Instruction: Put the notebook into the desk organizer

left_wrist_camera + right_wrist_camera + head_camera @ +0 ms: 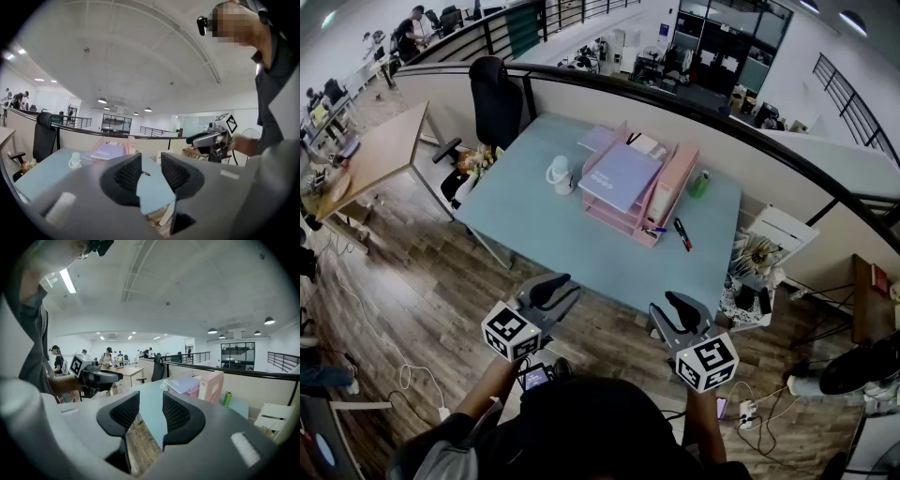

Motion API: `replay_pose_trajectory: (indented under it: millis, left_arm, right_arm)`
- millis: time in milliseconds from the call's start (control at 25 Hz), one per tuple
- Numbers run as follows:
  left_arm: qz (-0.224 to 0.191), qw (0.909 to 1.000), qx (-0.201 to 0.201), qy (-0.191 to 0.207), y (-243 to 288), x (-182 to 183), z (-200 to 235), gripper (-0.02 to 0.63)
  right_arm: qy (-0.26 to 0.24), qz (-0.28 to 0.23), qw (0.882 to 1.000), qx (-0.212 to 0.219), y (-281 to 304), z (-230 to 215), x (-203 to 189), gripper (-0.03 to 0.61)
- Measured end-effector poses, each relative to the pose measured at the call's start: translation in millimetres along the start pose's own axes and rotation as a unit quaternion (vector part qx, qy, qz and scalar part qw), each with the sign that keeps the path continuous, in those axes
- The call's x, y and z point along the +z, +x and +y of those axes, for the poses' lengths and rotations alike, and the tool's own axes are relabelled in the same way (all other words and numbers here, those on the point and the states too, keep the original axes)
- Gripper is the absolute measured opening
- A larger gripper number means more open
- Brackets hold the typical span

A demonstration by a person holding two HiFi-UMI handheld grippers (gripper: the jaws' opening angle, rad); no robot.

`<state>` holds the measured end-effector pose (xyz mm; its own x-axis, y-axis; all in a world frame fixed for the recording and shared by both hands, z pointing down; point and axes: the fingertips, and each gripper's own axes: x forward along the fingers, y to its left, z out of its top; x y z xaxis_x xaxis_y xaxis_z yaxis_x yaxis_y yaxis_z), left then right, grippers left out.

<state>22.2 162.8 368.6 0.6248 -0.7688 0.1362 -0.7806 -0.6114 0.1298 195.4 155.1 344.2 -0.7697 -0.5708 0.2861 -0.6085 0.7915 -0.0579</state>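
Observation:
A lavender notebook (621, 176) lies on top of the pink desk organizer (675, 183) at the back of the light blue table (553, 239). Both grippers hang short of the table's near edge, close to the person's body. My left gripper (561, 284) is open with nothing between its jaws, and so is my right gripper (673, 305). In the left gripper view the left gripper (151, 159) points at the table, with the notebook (108, 151) far off. The right gripper (151, 401) likewise faces the notebook (185, 383) and the organizer (211, 385) from a distance.
A white bottle (560, 175) stands left of the organizer, a green can (700, 184) at its right, and a dark pen (682, 234) lies in front. A black chair (497, 98) stands at the table's far left corner. A white cabinet (780, 234) stands to the right.

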Motion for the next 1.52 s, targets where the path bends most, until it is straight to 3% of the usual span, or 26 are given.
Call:
replay_pose_trajectory:
  millis: [480,880,1160,1520]
  left_arm:
    - [0.010,0.9999,-0.007,-0.001,-34,-11,40,0.152]
    - [0.010,0.9993,-0.035,0.002,-57,-15,82,0.152]
    - [0.009,0.9989,-0.046,-0.003,-62,-20,103,0.152]
    - [0.011,0.9995,-0.018,-0.025,-41,-18,112,0.152]
  right_arm:
    - [0.005,0.005,1.000,-0.017,38,27,4,0.137]
    - [0.047,-0.031,0.997,-0.053,77,46,17,0.137]
    - [0.050,-0.016,0.997,-0.062,94,56,18,0.137]
    - [0.042,-0.025,0.998,-0.030,109,30,36,0.137]
